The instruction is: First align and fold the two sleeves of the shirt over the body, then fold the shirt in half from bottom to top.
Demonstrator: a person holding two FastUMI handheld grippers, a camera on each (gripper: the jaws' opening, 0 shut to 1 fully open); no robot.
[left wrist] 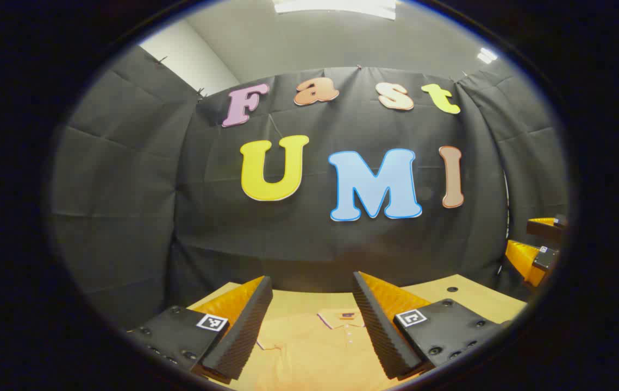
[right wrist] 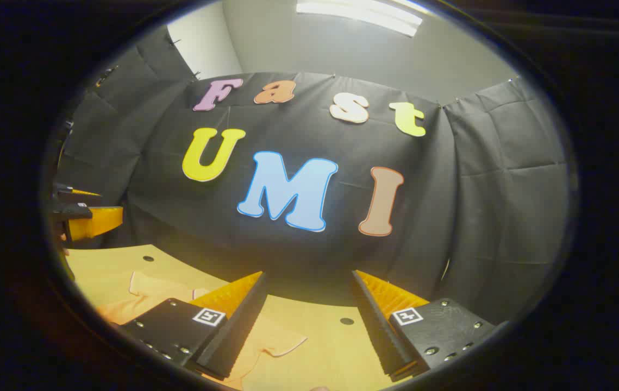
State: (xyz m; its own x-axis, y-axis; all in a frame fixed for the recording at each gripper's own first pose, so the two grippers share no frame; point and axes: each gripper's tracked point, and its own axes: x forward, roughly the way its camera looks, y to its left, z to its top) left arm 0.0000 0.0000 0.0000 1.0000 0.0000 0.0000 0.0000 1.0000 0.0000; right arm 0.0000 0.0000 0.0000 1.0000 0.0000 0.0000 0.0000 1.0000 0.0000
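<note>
Hovering above an unfolded orange polo shirt, both grippers spread and empty.

Left gripper hangs over the collar; right gripper over a sleeve lying flat on the table. Risk, as I judge: pinching one layer skews the sleeve fold.

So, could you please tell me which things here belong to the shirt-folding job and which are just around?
Part of the job:
- shirt, lying flat
- its sleeve, spread out
- left hand-held gripper, open
- right hand-held gripper, open

Just around:
- table
- ceiling light
</note>
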